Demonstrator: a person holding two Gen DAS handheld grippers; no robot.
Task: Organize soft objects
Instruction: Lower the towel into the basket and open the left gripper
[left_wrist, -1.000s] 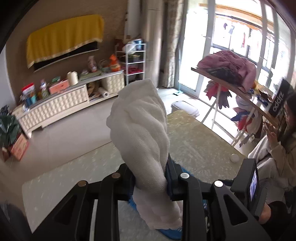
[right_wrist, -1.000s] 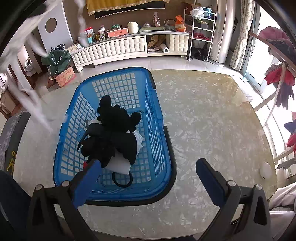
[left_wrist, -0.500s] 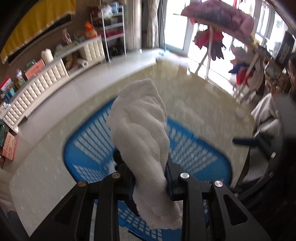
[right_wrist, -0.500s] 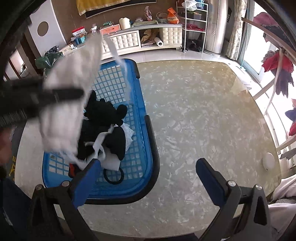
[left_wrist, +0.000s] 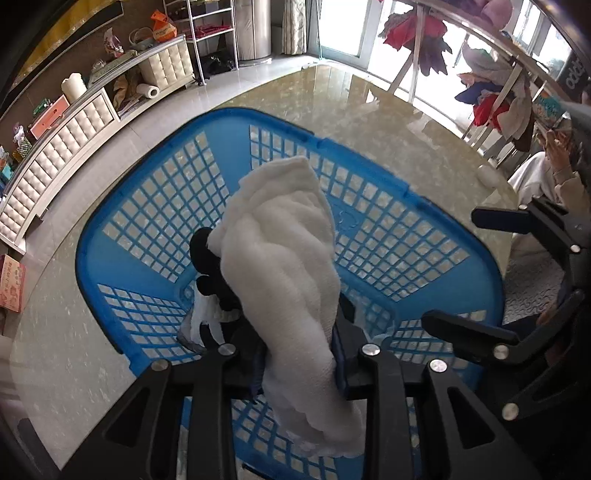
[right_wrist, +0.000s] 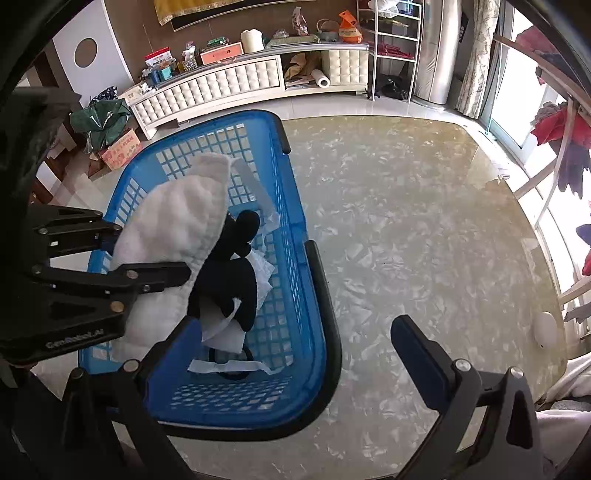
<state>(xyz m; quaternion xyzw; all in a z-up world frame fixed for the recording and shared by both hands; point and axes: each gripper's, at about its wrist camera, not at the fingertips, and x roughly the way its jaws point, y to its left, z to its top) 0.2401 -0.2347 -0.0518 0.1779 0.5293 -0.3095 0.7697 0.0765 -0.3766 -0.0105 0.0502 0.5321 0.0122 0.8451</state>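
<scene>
The left gripper (left_wrist: 299, 363) has its jaws squeezed tight on a soft, fluffy white towel (left_wrist: 284, 266), which sticks out past the jaws and hangs over the inside of the blue plastic basket with square holes (left_wrist: 147, 225). That basket sits on the shiny marble-look counter (right_wrist: 413, 229), and inside it, just under the towel, lie a floppy black cloth (right_wrist: 231, 273) and some thin white wipes (right_wrist: 227, 334). The right gripper (right_wrist: 291, 328) has its jaws wide open and holds nothing, with one blue finger over the basket and the other over the bare counter beside it.
</scene>
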